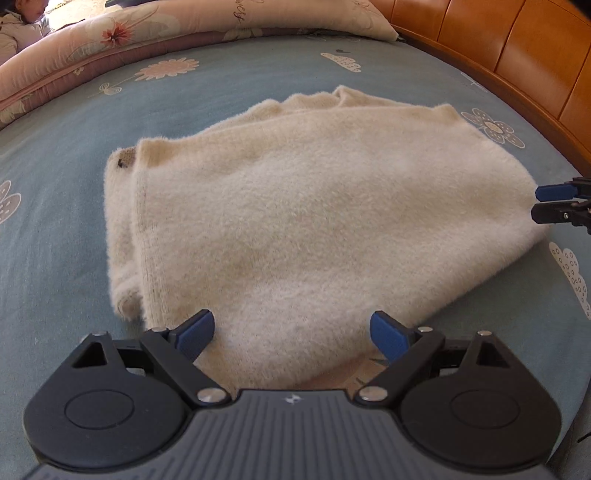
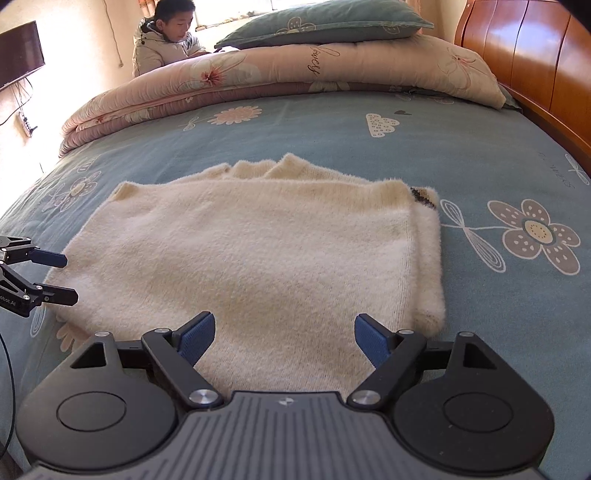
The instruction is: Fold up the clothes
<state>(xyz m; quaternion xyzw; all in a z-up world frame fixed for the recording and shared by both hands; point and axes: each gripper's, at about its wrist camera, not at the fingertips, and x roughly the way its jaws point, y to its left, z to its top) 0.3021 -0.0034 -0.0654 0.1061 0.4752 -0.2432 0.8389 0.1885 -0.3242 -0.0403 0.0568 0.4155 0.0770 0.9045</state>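
A cream fuzzy sweater (image 1: 295,214) lies folded flat on the blue flowered bed sheet (image 1: 55,177), also seen as the sweater (image 2: 258,251) in the right wrist view. My left gripper (image 1: 291,334) hovers open over the sweater's near edge, with nothing between its blue pads. My right gripper (image 2: 284,336) is open too, above another side of the sweater. Each gripper shows in the other's view: the right gripper (image 1: 535,203) at the sweater's right corner, the left gripper (image 2: 70,277) at its left edge, both with fingers apart.
A folded floral quilt (image 2: 258,77) and a blue pillow (image 2: 325,20) lie at the far side of the bed. A wooden headboard (image 2: 535,62) runs along the right. A person in a light jacket (image 2: 162,40) sits behind the quilt. A dark screen (image 2: 20,51) hangs on the left wall.
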